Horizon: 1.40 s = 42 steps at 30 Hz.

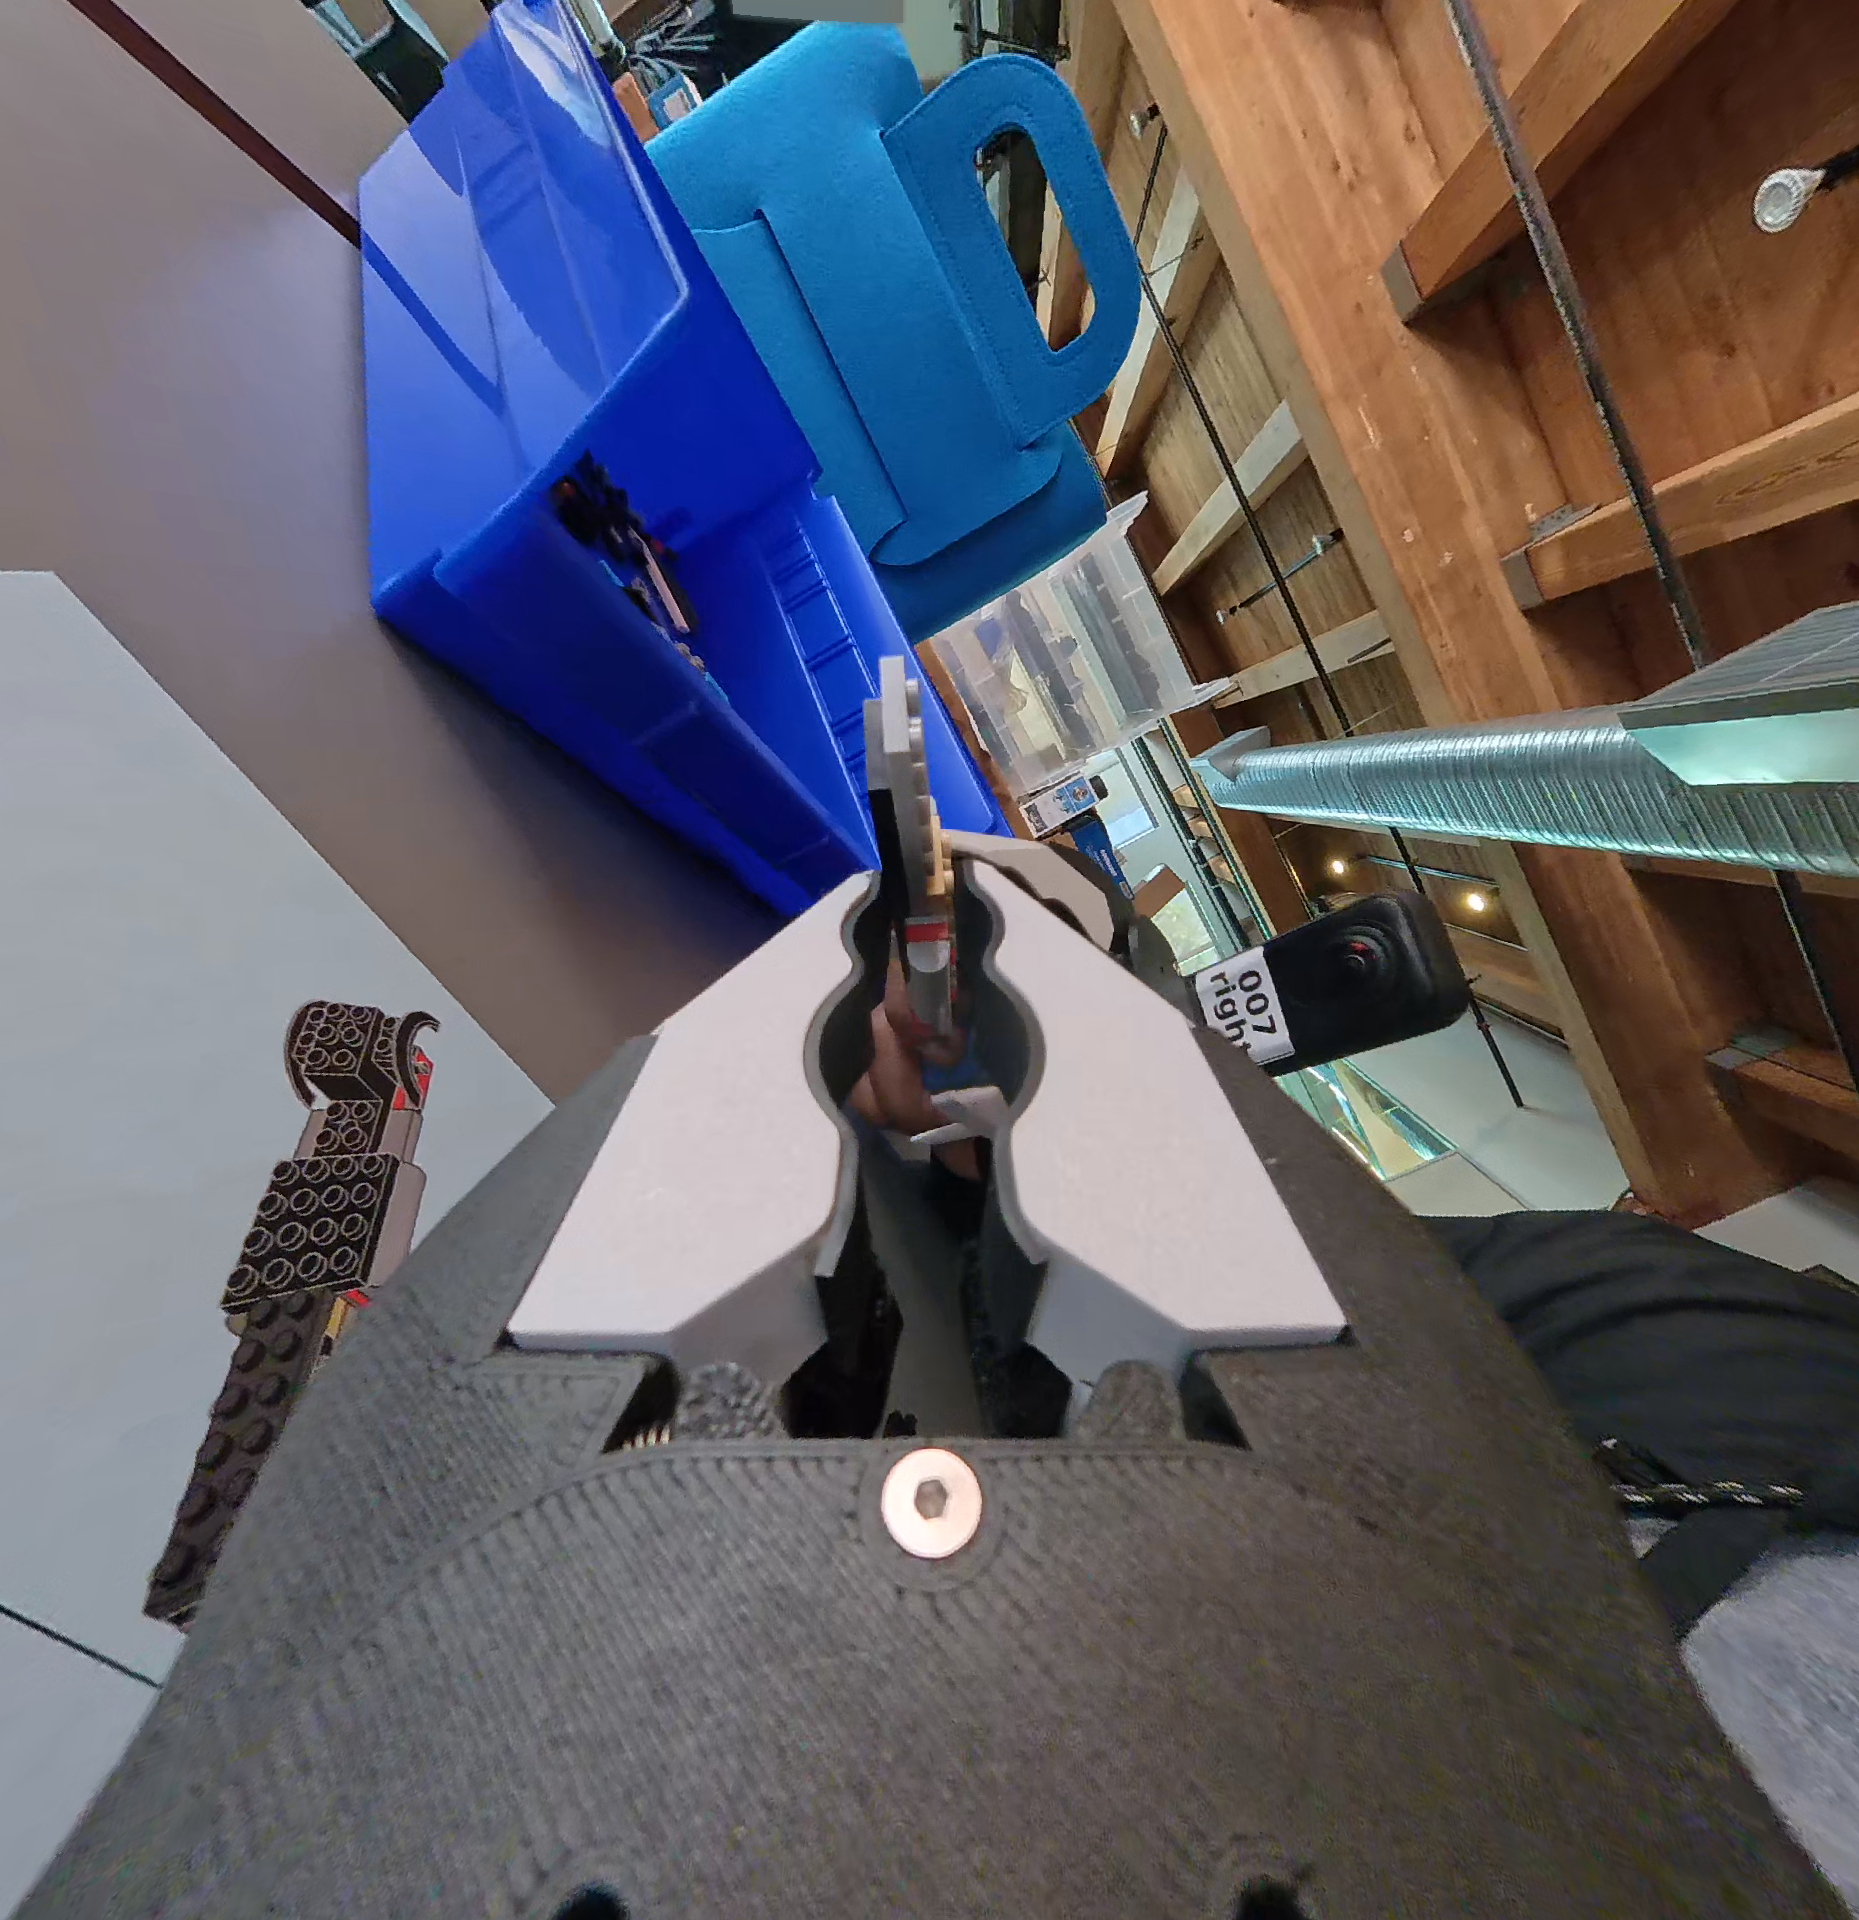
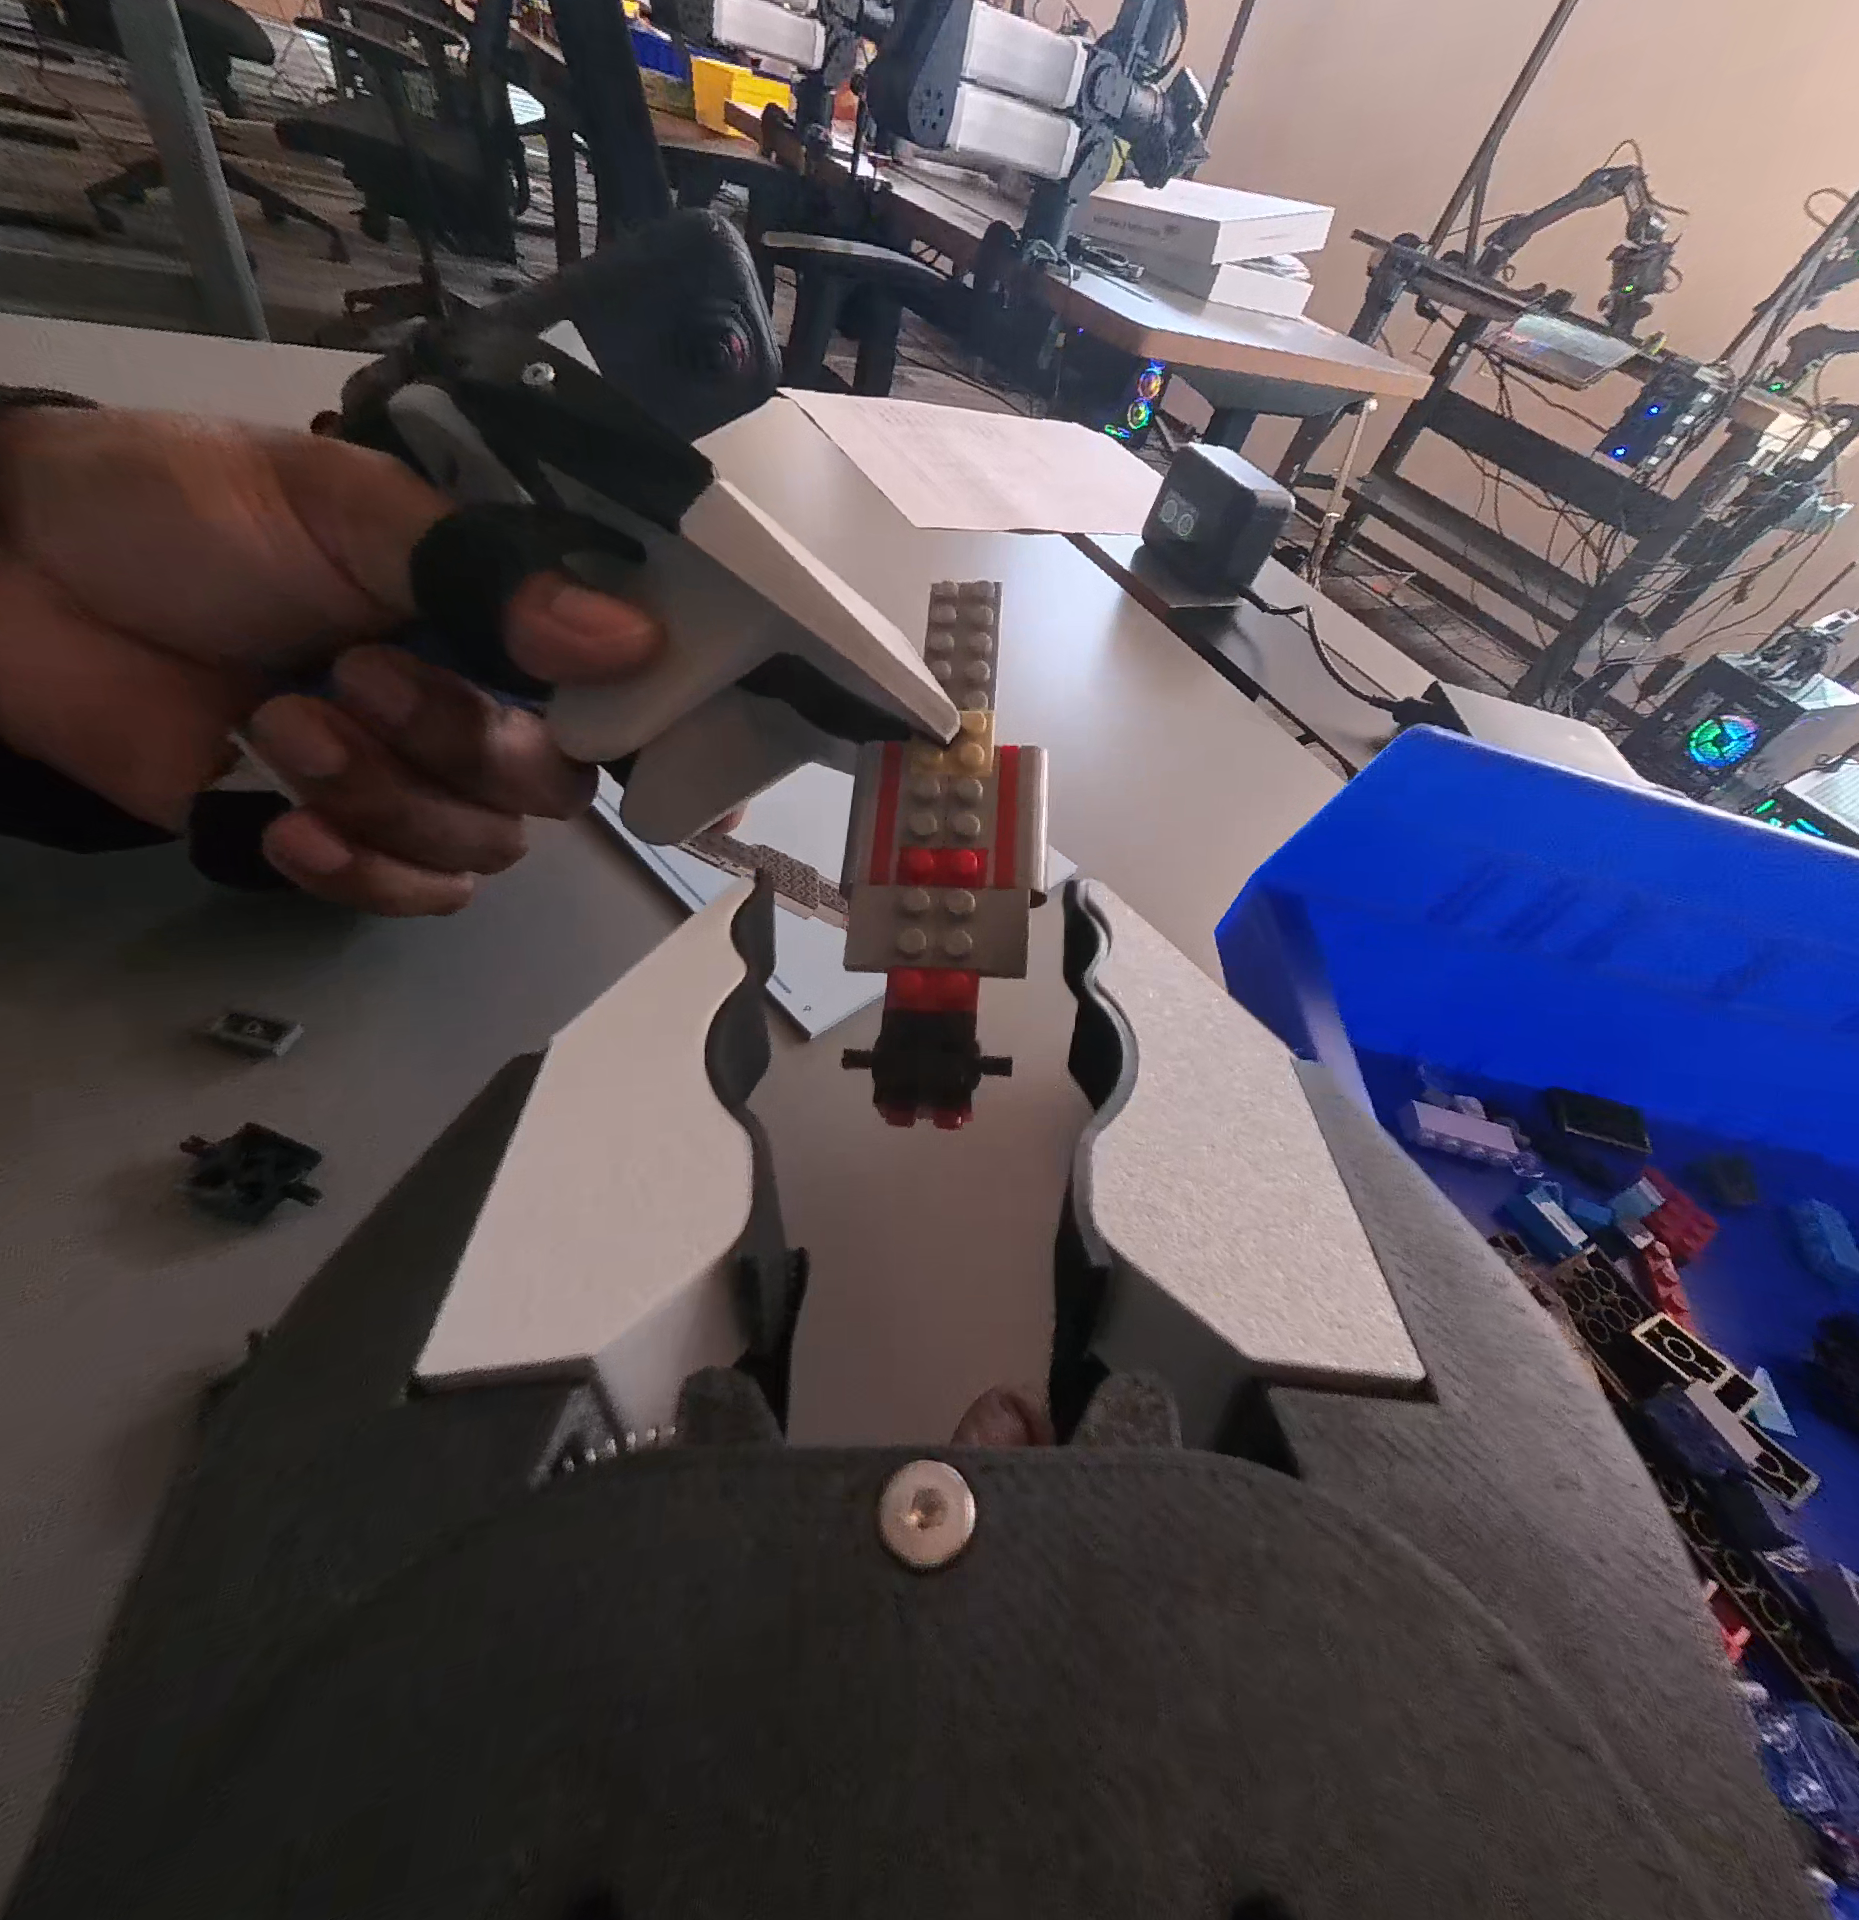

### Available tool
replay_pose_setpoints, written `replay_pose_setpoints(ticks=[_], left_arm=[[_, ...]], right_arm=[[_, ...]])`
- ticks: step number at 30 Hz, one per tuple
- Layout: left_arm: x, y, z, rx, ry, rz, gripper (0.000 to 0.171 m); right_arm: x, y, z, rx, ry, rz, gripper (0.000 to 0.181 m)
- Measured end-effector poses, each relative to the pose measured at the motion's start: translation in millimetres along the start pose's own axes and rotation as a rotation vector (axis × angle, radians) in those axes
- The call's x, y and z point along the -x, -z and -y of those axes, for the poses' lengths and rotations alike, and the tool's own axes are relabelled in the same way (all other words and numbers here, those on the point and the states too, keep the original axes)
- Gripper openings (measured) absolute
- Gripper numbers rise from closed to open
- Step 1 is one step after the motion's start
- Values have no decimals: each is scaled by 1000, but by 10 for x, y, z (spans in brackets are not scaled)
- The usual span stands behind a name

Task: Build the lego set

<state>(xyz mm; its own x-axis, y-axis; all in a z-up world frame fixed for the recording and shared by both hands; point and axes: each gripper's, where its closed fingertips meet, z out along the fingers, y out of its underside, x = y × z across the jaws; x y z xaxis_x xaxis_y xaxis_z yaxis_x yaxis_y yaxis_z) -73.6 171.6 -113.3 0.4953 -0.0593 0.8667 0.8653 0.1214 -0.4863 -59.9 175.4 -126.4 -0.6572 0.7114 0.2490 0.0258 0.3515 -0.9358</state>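
My left gripper (image 1: 920,894) is pinched down on the lego model (image 2: 946,862), its two grey fingers almost meeting with only the thin edge of the build between their tips. From my right wrist view I see that same gripper come in from the left, held in my hand (image 2: 281,665), its fingertips clamped on the tan studs near the middle of the model. The model hangs in the air above the table (image 2: 1112,665): a long grey studded plate at the top, a wider grey section with red stripes and red bricks below it, and a black piece with red studs at the bottom end.

My right gripper (image 2: 914,997) stands wide open, its fingers well apart on either side of the model's lower end and touching nothing. The black bottom piece sits between the fingers, clear of both.

To the right is the blue bin (image 2: 1527,935) with loose bricks in it. Two small dark pieces (image 2: 250,1164) lie on the table to the left.
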Motion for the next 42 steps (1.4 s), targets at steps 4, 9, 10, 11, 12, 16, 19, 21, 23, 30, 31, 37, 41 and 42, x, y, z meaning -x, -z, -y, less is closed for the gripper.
replay_pose_setpoints(ticks=[4,9,10,11,12,16,19,21,23,30,31,37,41,42], left_arm=[[-35,-23,-47,26,-20,-10,10],[-88,-58,-106,49,11,-51,10],[-95,-61,-110,55,23,-61,10],[-107,-65,-114,61,33,-73,11],[-128,-69,-117,70,40,-88,13],[-169,-57,-142,137,30,-92,33],[-142,9,-108,176,-84,-32,39],[-142,100,-170,243,-181,16,41],[-139,251,-388,354,-283,62,41],[-104,671,-1372,721,-489,213,39],[-78,696,-1440,754,-524,244,38],[61,715,-1550,798,-639,377,24],[103,680,-1538,776,-659,409,7],[102,671,-1546,774,-655,404,4]], right_arm=[[-14,-14,17,-4,12,-23,59],[-13,-22,9,-2,64,-44,46],[-14,-13,11,-7,64,-40,46],[-17,-4,15,-12,56,-34,46],[-26,6,22,-19,46,-31,46],[-98,73,40,-37,8,-35,46],[-145,155,32,-46,-22,-38,46],[-144,213,4,-38,-57,-24,46],[-110,284,-42,-27,-94,-4,46],[21,445,-189,19,-124,36,46],[31,450,-180,17,-127,41,46],[116,466,-171,24,-125,68,46],[163,494,-184,29,-113,74,46],[166,504,-183,27,-110,74,46]])
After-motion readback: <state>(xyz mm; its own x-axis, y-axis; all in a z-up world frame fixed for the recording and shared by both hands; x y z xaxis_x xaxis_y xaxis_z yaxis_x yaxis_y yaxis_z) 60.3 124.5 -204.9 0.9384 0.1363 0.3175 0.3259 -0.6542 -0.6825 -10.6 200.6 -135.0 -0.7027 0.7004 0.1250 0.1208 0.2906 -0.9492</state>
